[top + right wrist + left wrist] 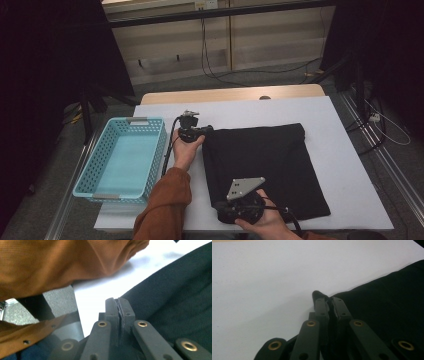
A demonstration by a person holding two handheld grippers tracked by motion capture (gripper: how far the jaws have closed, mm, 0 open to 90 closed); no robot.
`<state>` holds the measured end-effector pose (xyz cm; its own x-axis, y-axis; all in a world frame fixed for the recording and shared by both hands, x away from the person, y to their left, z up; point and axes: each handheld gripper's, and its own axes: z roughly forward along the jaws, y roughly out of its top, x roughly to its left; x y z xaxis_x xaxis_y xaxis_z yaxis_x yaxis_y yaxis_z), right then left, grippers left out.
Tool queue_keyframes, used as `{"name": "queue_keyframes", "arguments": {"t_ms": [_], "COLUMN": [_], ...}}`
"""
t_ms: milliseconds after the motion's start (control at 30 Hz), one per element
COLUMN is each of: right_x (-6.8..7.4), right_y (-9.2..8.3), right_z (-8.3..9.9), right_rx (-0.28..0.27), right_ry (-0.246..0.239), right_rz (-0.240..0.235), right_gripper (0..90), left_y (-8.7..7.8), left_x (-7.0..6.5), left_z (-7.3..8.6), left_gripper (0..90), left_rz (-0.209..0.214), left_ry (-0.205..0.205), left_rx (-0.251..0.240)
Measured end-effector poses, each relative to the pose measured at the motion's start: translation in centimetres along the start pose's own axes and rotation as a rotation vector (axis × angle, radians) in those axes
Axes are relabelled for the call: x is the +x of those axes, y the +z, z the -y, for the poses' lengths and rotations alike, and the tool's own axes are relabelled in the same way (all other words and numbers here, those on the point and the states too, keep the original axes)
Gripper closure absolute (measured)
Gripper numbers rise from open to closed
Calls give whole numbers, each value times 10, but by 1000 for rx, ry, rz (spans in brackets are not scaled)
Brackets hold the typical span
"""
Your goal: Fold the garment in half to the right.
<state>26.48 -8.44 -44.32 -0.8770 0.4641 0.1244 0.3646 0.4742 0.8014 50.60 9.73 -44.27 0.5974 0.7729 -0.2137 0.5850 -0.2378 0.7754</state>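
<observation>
1. The left tool (329, 301) has its jaws pressed together on a corner of the black cloth (267, 167); in the left gripper view a small fold of the fabric pokes up past the tips.
2. In the high view the left tool (192, 129) sits at the cloth's far left corner, held by the left hand (186, 149) in an orange sleeve (165, 205).
3. The right tool (119, 305) has its jaws closed too, with a thin edge of dark fabric caught between the pads at the cloth's border.
4. In the high view the right tool (239, 202) is at the cloth's near left corner, with its grey three-cornered plate facing up, cradled in the right hand (265, 220).
5. The black cloth lies spread flat on the white bench (345, 150), covering its middle and right part.
6. A light blue basket (100, 165) stands on the bench's left edge, just beside the left forearm and apart from the cloth.
</observation>
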Motion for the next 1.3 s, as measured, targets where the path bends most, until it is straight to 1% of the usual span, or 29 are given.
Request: {"name": "queue_keyframes", "arguments": {"t_ms": [100,167,200,233,300,333,367,433,467,600,667,733,833,867,933,967,1033,1133,1200,1300], "right_x": [-1,-3,-4,-4,-5,-5,-5,-6,-7,-8,-7,-3,1,1,2,2,4,7,9,10], "right_y": [0,1,1,1,2,3,4,4,5,6,8,11,12,12,12,12,13,14,15,15], "right_z": [6,8,9,9,11,11,12,12,12,14,15,16,16,16,17,17,17,18,18,18], "right_rx": [14,18,23,28,32,33,38,39,43,65,82,103,107,104,102,100,95,95,90,87], "right_ry": [4,13,-1,-5,11,7,3,21,28,46,55,42,36,45,44,47,47,46,46,43], "right_rz": [15,19,34,42,58,74,87,105,115,129,118,116,133,131,126,126,122,102,108,104], "right_gripper": [882,875,861,838,726,674,643,548,530,479,478,481,504,518,552,560,627,726,742,798], "left_y": [2,3,3,4,4,4,3,3,3,3,2,3,4,4,3,3,3,2,2,2], "left_x": [-1,-1,-1,-1,0,0,0,0,0,1,2,2,3,4,4,4,5,6,7,7], "left_z": [1,2,2,2,2,2,2,2,2,2,2,2,2,2,2,2,1,1,2,2], "left_gripper": [842,842,842,842,842,842,842,842,841,841,841,841,842,842,842,842,841,841,842,842], "left_rz": [4,5,6,5,4,4,3,0,1,1,4,7,7,6,3,3,1,0,3,13], "left_ry": [-5,2,-3,-4,-5,-4,-5,-6,-6,-8,-11,-14,-19,-18,-25,-22,-26,-29,-28,-34], "left_rx": [-1,6,3,3,5,6,6,4,4,4,1,-4,-7,-5,-8,-7,-7,-9,-11,-15]}}
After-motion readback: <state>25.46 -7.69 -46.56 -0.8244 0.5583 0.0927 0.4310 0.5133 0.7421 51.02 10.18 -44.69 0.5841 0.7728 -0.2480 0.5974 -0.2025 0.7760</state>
